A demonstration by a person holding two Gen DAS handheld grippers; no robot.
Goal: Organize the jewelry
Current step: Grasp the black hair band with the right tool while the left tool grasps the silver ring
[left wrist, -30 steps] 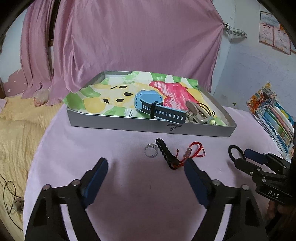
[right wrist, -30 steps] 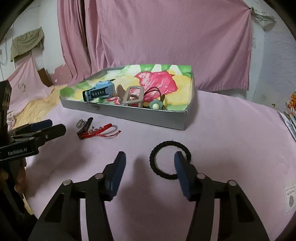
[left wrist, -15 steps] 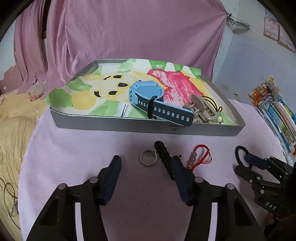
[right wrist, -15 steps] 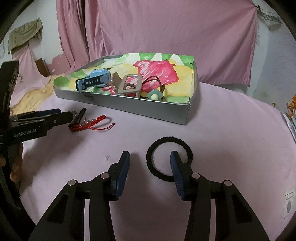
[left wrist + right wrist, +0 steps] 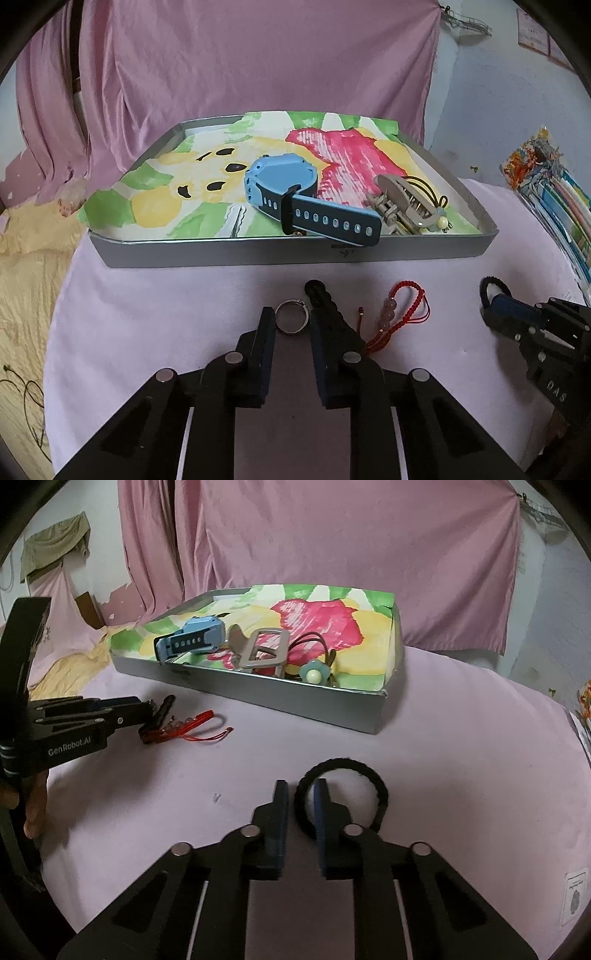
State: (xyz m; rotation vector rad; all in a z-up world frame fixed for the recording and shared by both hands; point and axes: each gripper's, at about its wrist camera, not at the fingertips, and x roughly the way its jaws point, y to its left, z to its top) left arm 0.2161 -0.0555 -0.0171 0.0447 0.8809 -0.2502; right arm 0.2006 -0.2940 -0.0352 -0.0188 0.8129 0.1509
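in the lower middle of the frame our left gripper (image 5: 291,325) has its fingers narrowed around the silver ring (image 5: 291,320) on the pink tabletop (image 5: 184,314), not fully closed. our right gripper (image 5: 298,805) pinches the rim of the black hair tie (image 5: 369,775). the grey tray (image 5: 229,253) in the middle holds the blue watch (image 5: 288,184).

Both wrist cameras sit low over the pink-covered table (image 5: 147,314), looking forward along their fingers; left faces the tray (image 5: 258,254) squarely and near, right obliquely, sharing it.
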